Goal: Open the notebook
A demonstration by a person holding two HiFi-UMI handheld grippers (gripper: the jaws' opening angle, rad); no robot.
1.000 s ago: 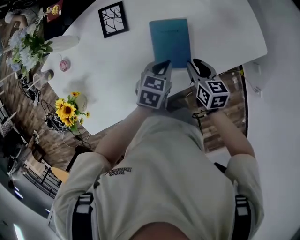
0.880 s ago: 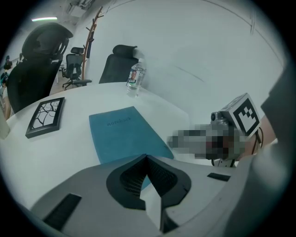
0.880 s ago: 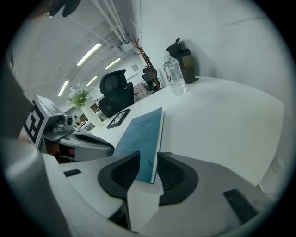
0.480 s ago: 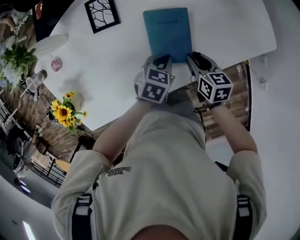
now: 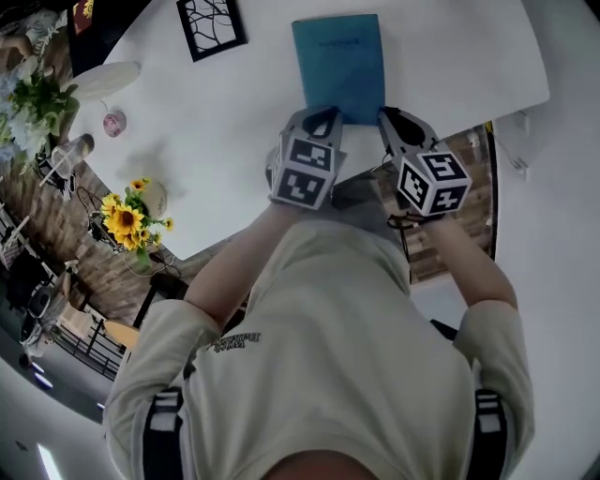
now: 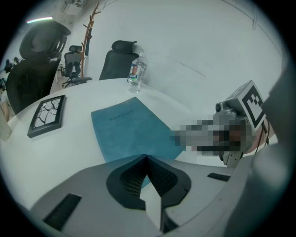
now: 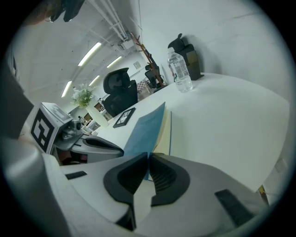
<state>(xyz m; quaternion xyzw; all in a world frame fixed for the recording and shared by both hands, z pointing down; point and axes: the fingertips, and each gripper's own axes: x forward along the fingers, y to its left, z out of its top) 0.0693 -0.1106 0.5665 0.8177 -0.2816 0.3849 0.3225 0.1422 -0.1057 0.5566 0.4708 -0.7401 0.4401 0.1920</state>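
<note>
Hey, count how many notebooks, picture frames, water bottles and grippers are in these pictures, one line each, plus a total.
notebook: 1
picture frame: 1
water bottle: 1
grippers: 2, the left gripper and the right gripper, whose jaws have just been closing on the notebook's cover
Total: 5

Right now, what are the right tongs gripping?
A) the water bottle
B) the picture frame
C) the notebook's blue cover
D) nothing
C: the right gripper view shows the right tongs, which have just been closing, pinched on the notebook's blue cover, raised off the cream pages.
</note>
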